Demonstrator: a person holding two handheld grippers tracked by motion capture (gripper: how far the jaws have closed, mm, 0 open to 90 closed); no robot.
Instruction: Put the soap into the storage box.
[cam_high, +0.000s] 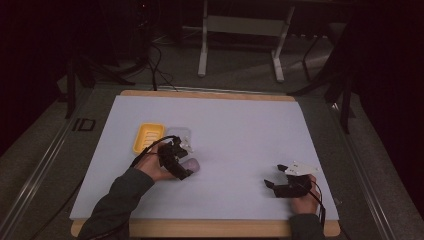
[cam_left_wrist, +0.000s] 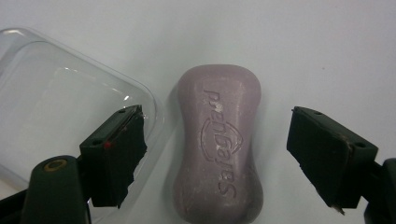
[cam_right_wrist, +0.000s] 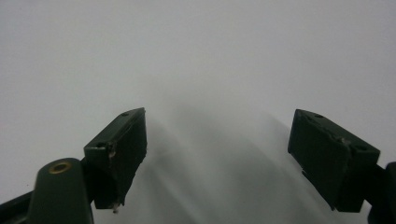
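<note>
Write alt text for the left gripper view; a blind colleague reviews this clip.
A lilac soap bar lies on the white table between the open left gripper, touching neither pad. A clear plastic lid lies beside it, behind one pad.

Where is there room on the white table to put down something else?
Lots of bare room lies on the white table mat between the pale purple soap bar and the right gripper, and along the far edge. It is crowded around the yellow plastic tray, the clear plastic lid and the left gripper.
</note>
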